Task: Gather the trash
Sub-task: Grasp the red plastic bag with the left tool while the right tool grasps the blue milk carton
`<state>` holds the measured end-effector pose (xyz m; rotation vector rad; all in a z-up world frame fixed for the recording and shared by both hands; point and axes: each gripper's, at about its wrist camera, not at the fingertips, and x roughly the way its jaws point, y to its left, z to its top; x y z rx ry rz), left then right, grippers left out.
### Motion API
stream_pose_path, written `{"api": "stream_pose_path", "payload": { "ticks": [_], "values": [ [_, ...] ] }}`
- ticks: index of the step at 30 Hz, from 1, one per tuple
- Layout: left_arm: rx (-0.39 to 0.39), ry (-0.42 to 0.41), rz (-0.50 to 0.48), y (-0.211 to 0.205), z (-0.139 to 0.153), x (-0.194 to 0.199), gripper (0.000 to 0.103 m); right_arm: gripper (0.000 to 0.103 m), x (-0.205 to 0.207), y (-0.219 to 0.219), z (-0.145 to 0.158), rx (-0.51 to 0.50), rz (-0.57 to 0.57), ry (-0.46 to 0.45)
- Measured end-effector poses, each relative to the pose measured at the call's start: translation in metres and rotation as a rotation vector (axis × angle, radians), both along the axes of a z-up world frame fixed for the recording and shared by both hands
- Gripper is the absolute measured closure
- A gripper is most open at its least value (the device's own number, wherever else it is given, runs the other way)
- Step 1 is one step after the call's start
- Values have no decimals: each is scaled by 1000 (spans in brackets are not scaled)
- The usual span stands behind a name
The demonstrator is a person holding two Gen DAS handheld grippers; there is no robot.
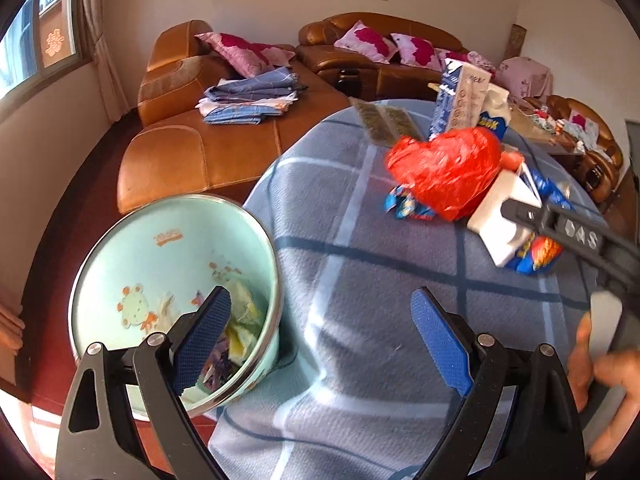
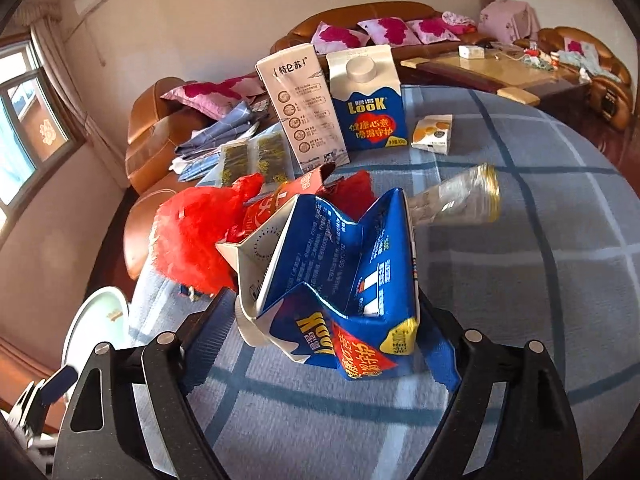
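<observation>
Here the right gripper (image 2: pixel 326 330) has its blue pads pressed against the sides of a crumpled blue carton (image 2: pixel 340 280), low in the centre of the right wrist view. The carton is folded in on itself and sits between the fingers, so I'd say the jaws are clamped on it — a crushed box gives flat faces to pinch, which looks like why it is taken across its width. Whether it is lifted off the checked tablecloth (image 2: pixel 520 280) or resting there, I cannot tell.

The left gripper (image 1: pixel 320 320) has its jaws wide apart with nothing between them, at the bottom of the left wrist view. Its left pad (image 1: pixel 204 332) overlaps the mouth of the pale green bin (image 1: pixel 132 256) at lower left, which stands beside the table's edge and already has scraps in it — close at hand, likely so each piece needs only a short carry.

Further out, just behind the carton, a red plastic bag (image 2: pixel 192 236) and a red packet (image 2: pixel 288 196) lie bunched together, and a clear bottle (image 2: pixel 460 200) lies on its side at centre right. Toward the top of the frame two upright cartons, the tall white carton (image 2: pixel 304 112) and the blue-and-white carton (image 2: pixel 368 104), stand side by side, with a small orange-print box (image 2: pixel 434 132) to their right — all still to be gathered, I'd judge.
</observation>
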<state>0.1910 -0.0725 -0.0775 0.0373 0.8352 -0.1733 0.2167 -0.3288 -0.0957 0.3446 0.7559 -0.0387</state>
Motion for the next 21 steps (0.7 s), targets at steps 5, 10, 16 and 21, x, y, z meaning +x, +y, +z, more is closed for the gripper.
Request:
{"api": "stream_pose_path", "payload": {
  "ticks": [5,10,16,21],
  "values": [
    [4,-35,-58,-26,10,12,13,20,-31,-13,11,23,-21,-38],
    [12,-89,-97,-60,18,34,12,20,-65,-40,23,-19,-84,-83],
    [49,-148,-151,-103,16,61,12,20,-83,-66,22,-9,-134,-94],
    [39,-84,-165,-111,2,82,42,20,-89,-74,16,25,-145,-89]
  ]
}}
